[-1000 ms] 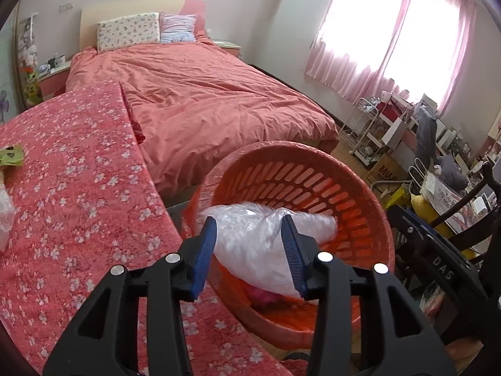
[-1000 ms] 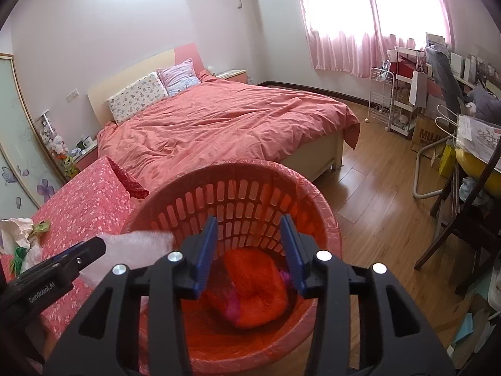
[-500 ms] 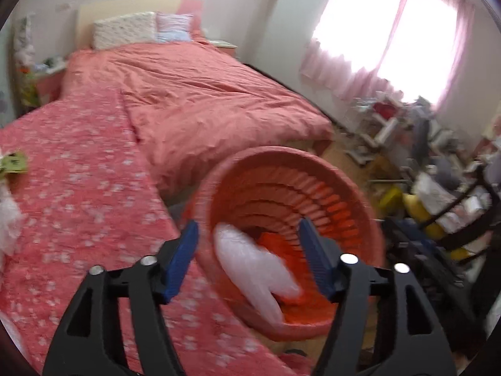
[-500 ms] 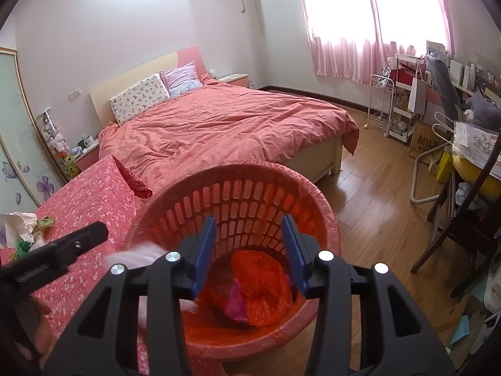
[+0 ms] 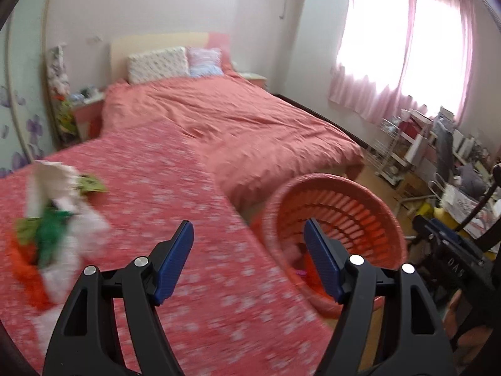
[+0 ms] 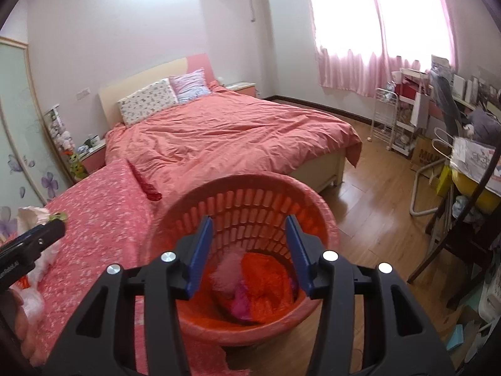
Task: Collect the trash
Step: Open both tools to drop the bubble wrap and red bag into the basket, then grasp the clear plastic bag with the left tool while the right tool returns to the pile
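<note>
While its blue pads stand wide apart with nothing between them, the left tool (image 5: 249,257) hangs over the flowered tabletop (image 5: 194,250), its jaws having just been opening; the view is blurred; at its nine o'clock a heap of trash (image 5: 53,228), white, green and orange scraps, lies on the cloth; at its three o'clock the orange basket (image 5: 372,219) stands just beside the tabletop's edge. The right tool (image 6: 249,250) is also open and empty, its jaws having just been opening, and it points down into the basket (image 6: 250,200); inside, at its six o'clock, lie an orange bag (image 6: 266,275), a pale pink crumpled piece (image 6: 227,271) and something magenta (image 6: 239,302); at its nine o'clock the left tool's black body shows at the frame's edge above more trash (image 6: 33,216); at twelve o'clock the bed (image 6: 219,134) lies beyond the basket.
</note>
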A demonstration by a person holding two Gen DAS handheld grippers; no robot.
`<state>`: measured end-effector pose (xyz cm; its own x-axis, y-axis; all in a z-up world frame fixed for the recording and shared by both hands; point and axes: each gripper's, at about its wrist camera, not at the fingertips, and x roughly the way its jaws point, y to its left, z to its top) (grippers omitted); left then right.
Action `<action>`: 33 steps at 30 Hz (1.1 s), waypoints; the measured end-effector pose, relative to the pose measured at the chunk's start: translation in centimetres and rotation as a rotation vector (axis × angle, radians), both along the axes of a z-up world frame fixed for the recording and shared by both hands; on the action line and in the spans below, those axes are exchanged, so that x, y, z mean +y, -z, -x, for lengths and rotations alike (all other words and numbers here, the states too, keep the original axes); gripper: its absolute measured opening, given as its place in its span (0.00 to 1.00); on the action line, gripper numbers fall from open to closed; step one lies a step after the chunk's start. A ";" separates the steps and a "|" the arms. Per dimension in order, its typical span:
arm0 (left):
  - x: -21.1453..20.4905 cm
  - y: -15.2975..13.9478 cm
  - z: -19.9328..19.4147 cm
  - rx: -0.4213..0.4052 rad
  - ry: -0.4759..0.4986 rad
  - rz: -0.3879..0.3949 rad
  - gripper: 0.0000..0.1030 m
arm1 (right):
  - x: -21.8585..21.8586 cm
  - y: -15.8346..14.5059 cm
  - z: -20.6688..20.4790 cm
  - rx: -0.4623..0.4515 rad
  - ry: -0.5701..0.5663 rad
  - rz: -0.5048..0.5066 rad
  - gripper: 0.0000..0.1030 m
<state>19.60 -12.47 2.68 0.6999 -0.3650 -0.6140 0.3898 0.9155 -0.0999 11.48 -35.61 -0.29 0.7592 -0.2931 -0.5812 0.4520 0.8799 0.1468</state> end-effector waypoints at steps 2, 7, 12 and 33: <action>2.2 -0.3 0.6 -0.021 -0.034 -0.012 0.70 | 1.3 -0.4 0.0 -0.007 -0.024 0.005 0.50; 7.1 -0.2 1.8 -0.043 -0.122 -0.026 0.72 | 5.7 -1.2 -0.5 -0.020 -0.106 0.009 0.53; 12.8 0.4 3.8 -0.078 -0.222 -0.017 0.76 | 10.1 -1.6 -0.9 -0.046 -0.182 0.009 0.57; 17.3 8.1 2.7 0.113 -0.361 -0.043 0.71 | 17.8 0.6 -1.3 0.005 -0.327 -0.021 0.58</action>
